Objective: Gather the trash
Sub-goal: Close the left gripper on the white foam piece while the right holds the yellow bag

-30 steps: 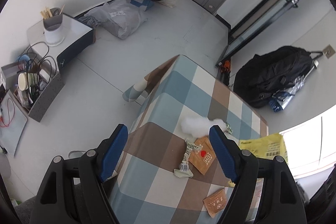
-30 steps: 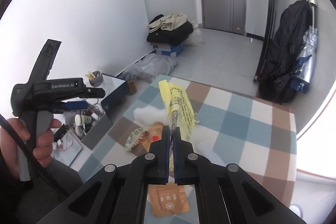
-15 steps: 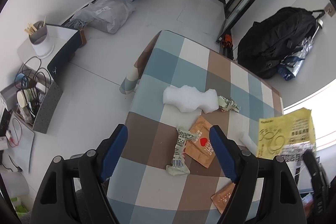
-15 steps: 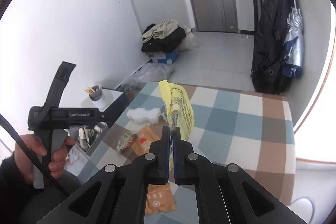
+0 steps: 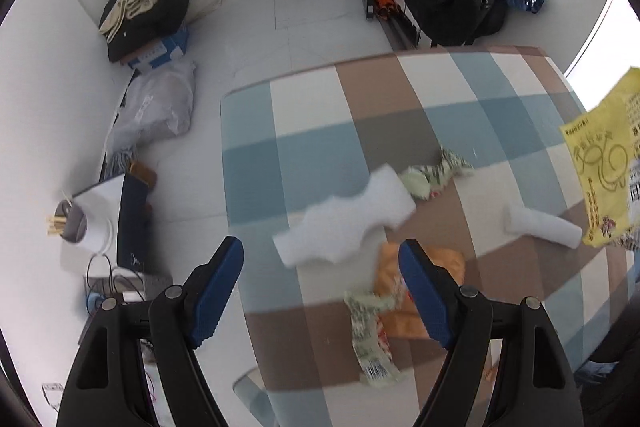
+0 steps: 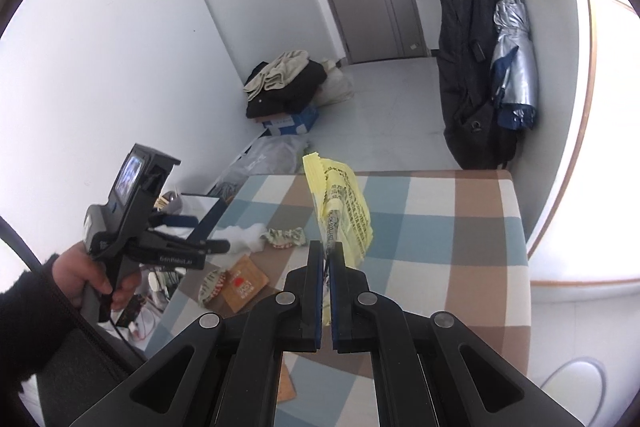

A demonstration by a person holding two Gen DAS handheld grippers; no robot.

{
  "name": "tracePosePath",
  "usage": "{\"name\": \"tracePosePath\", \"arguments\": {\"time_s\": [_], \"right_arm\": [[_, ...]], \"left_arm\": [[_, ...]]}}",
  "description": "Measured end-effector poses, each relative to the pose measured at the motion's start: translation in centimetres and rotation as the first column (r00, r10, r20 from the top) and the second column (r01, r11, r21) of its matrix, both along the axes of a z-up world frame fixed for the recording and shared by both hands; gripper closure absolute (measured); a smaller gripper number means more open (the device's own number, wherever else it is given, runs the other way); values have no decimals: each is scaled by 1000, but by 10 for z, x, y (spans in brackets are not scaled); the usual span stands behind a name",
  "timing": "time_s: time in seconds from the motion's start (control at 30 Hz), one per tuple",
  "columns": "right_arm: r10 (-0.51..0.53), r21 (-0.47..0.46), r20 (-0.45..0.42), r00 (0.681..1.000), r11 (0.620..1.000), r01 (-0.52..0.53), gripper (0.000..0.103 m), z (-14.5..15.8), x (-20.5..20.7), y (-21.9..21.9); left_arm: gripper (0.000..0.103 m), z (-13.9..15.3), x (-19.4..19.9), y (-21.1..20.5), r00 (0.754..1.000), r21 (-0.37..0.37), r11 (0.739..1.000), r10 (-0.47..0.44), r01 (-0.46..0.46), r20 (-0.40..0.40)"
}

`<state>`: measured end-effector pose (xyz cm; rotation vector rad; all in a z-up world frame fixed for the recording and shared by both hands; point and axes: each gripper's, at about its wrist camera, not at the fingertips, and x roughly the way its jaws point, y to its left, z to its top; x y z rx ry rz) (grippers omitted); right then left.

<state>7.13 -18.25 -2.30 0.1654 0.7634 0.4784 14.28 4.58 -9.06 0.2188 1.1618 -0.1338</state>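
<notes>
- One checked bench (image 5: 360,115) in blue, brown and white fills the middle of both views and carries the scattered trash.
- Left tongs (image 5: 320,291) hang above its near part, blue pads spread wide with nothing between them.
- Right tongs (image 6: 327,287) are pressed together, pinching the yellow plastic bag (image 6: 344,211), which stands up at the centre of the right view and shows at the right edge of the left view.
- White foam piece (image 5: 348,227) lies mid-frame on the bench.
- Orange packet (image 5: 420,283) sits lower right of the foam, a green printed wrapper (image 5: 370,339) touching it.
- Another crumpled wrapper (image 5: 432,175) lies just right of the foam.
- White roll (image 5: 540,227) rests right of that, near the bag.
</notes>
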Motion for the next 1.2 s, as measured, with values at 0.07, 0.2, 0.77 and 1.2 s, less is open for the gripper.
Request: {"name": "tracePosePath", "arguments": {"time_s": [0.07, 0.2, 0.77, 1.2], "right_arm": [[-1, -4, -7, 1000, 1000, 1, 101, -2, 2, -2], [-5, 0, -30, 1000, 1000, 5, 101, -7, 8, -6], [-2, 27, -96, 995, 1000, 5, 101, -25, 21, -4], [-10, 33, -98, 995, 999, 13, 101, -26, 23, -3]], "left_arm": [[26, 0, 7, 4, 1000, -37, 999, -9, 8, -16], [26, 2, 15, 2, 995, -59, 993, -102, 101, -17], [26, -16, 25, -4, 977, -8, 979, -205, 205, -63], [69, -27, 24, -7, 956, -137, 963, -252, 232, -149]]}}
